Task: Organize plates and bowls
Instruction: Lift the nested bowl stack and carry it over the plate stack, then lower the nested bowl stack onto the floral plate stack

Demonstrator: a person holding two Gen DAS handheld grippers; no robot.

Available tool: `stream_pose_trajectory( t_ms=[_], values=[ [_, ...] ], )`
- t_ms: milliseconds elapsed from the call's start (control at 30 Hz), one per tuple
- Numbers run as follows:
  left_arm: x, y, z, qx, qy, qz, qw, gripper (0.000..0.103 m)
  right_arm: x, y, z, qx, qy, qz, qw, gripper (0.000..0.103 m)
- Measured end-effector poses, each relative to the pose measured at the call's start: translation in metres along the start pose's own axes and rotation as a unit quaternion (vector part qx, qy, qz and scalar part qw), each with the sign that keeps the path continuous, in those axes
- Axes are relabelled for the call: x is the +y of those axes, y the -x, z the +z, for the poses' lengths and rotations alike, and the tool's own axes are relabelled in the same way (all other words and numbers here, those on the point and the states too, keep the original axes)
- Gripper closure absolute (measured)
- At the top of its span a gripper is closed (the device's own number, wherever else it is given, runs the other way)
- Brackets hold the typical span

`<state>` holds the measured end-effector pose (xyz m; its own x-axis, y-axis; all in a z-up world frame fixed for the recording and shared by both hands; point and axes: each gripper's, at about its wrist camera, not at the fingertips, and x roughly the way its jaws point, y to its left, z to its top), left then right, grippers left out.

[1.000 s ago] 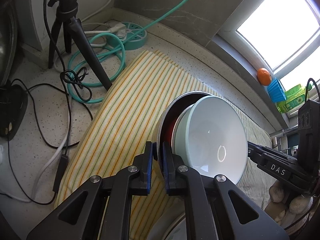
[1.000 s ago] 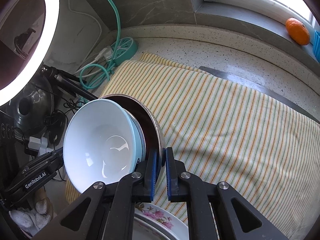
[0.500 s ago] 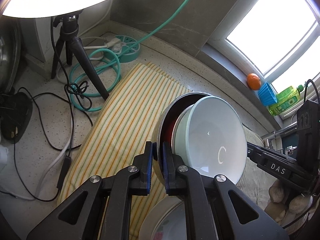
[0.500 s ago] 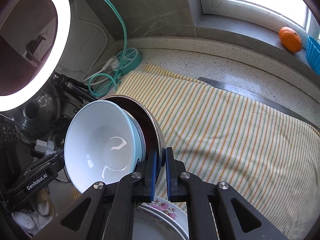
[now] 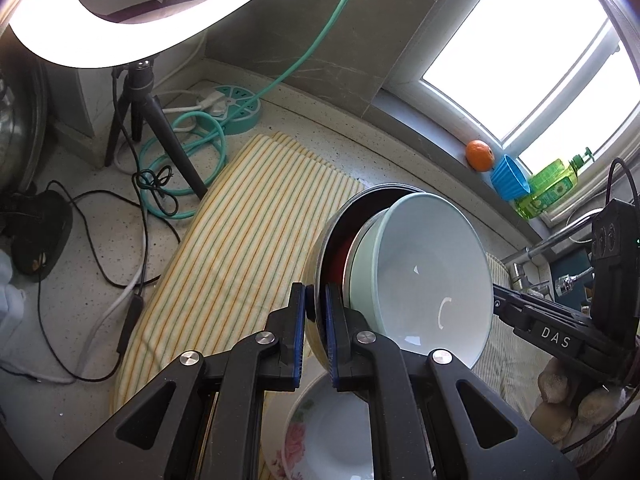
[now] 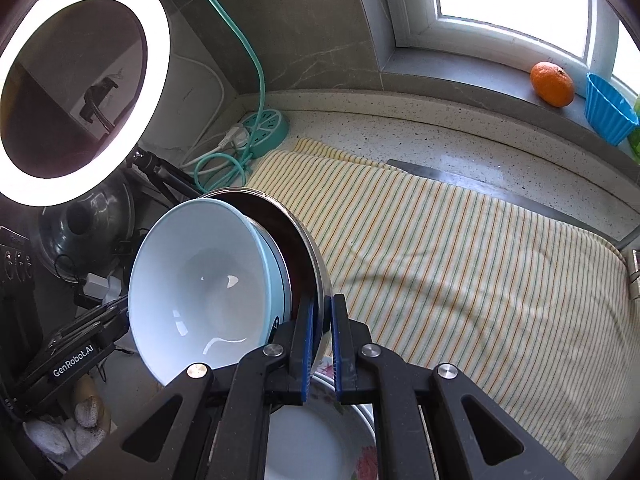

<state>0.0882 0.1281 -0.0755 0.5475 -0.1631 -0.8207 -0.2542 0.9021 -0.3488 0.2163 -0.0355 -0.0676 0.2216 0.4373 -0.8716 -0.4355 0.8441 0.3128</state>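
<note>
Together, both grippers pinch the rim of one metal bowl (image 5: 334, 220) from opposite sides and hold it in the air above the striped cloth (image 5: 240, 248). The left gripper (image 5: 316, 336) has its blue pads closed tight on the thin steel edge, one pad on the outer wall and one inside against the dark red lining; the right gripper (image 6: 320, 340) clamps the opposite edge of the same rim in the same way. Nested inside the metal bowl sits a pale blue bowl (image 5: 432, 276) with a white, glossy interior, its rim standing proud of the steel one; in the right wrist view the same pale blue bowl (image 6: 200, 292) fills the left of the frame, with the metal bowl (image 6: 308, 248) behind it. Below the held stack lies a floral plate (image 5: 320, 440), white with pink roses near the edge, resting on the cloth and partly hidden by the gripper bodies. On the speckled countertop (image 5: 80, 280) stand a lit ring light (image 6: 84, 88) on a black tripod (image 5: 152, 120) and a round teal power strip (image 5: 236, 112) with coiled cable. On the window sill rest an orange (image 6: 552, 84) and a blue ribbed cup (image 6: 608, 108), just beside each other.
</note>
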Motion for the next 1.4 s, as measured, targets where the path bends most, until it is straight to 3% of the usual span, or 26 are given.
stream_pose_trajectory(
  t_ms=[567,900,1400],
  values=[
    [-0.019,0.015,-0.042,0.033,-0.03,-0.024,0.9987,0.095,-0.015,0.031,-0.061,0.001,-0.029,-0.018,0.999,0.095],
    [-0.018,0.016,-0.064,0.057,-0.04,-0.027,0.9972,0.095,-0.016,0.033,-0.098,0.014,-0.048,-0.023,0.998,0.095],
    [-0.013,0.009,-0.082,0.085,-0.044,-0.028,0.995,0.096,-0.016,0.025,-0.126,0.034,-0.064,-0.03,0.997,0.094]
  ],
)
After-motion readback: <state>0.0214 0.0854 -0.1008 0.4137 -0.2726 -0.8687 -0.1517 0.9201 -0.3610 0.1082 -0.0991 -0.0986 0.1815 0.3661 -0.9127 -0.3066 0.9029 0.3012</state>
